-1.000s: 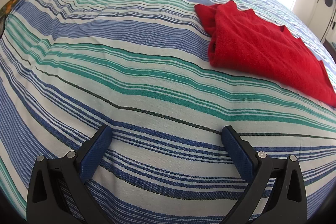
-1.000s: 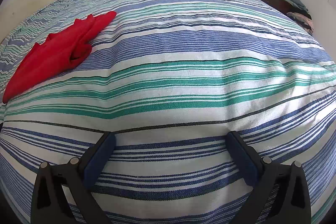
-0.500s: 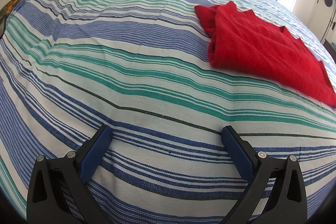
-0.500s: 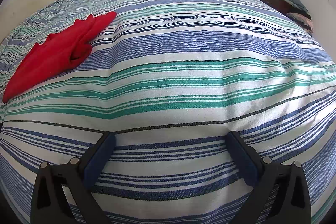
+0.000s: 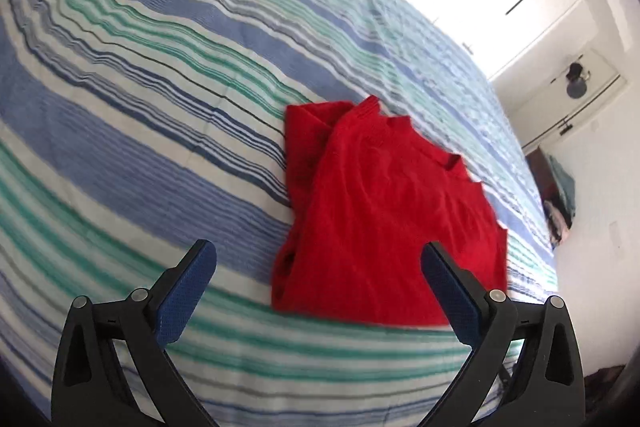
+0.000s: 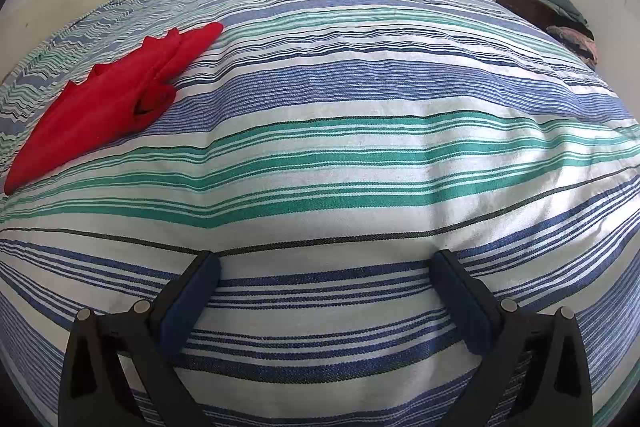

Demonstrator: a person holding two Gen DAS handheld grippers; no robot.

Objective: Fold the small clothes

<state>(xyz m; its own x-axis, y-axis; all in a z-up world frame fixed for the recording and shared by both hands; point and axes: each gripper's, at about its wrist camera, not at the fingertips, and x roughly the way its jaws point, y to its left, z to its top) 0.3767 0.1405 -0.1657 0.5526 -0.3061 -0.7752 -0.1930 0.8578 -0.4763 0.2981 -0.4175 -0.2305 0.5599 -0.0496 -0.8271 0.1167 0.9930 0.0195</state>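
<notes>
On striped bedspread (image 6: 360, 147), red garment (image 5: 384, 219) folded, apparently knit, both tools (image 5: 316, 263) (image 6: 326, 267) wide, empty.

The left wrist view is motion-blurred: the red garment's (image 5: 384, 211) right edge smears into the striped bedspread (image 5: 160, 131). Clothes heaped on the dark furniture (image 6: 568, 23) by the wall are too small to identify. Both tools' bases are cut off below.

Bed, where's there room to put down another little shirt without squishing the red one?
Most of the striped bedspread lies bare: the wide stretch from the red garment across to the bed's right edge, and the strip just ahead of the open right gripper. It is crowded only ahead of the open left gripper, where that garment lies.
</notes>
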